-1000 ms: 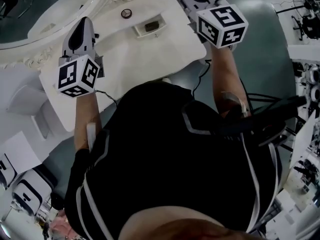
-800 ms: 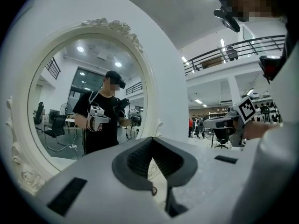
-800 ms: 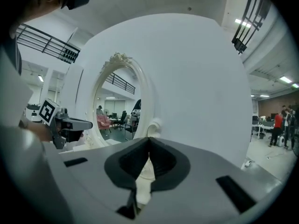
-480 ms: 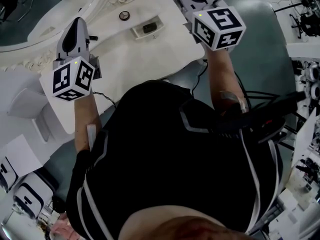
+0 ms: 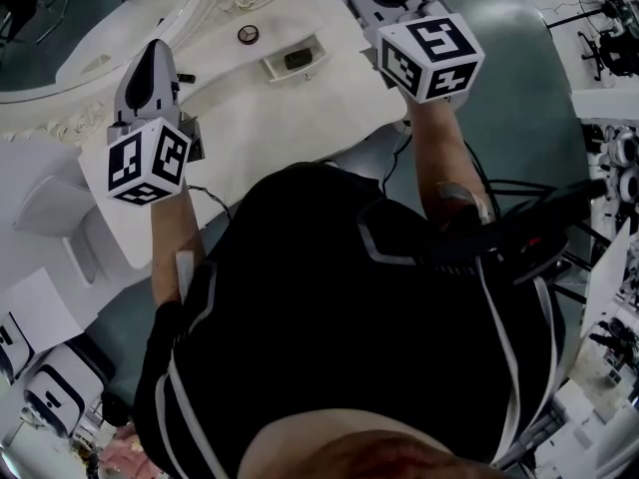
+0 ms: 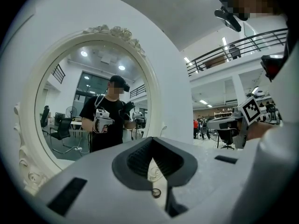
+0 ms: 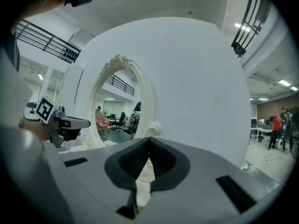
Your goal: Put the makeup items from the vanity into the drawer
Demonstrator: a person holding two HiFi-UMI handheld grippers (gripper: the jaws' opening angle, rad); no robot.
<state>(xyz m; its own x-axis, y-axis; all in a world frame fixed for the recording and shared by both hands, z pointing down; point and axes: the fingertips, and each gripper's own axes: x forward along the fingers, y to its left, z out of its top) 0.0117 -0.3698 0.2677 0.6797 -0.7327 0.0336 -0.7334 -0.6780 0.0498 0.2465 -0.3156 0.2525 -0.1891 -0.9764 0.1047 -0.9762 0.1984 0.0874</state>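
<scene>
The small round dark item sits on the white bench in the upper middle of the head view, close under the carved mirror. Just to its lower right is what I take for the little drawer, open upward, with one dark piece already lying in it. As things lie, one item is in and the round one is out on the bench. I judge the round one to be what the task would want moved, though I can't make out what either piece is. My left gripper hangs over the left of the bench, pointing level at the mirror, its jaws together with nothing between them. My right gripper hangs over the bench's right edge at the top of the head view, jaws likewise together and empty. Both flank the drawer rather than sit over it, which I read as a carrying-nothing, in-between pose: level and clear of the bench, so neither knocks the round item or the drawer's rim. Picking up the round one would need jaws parted and tipped downward.
</scene>
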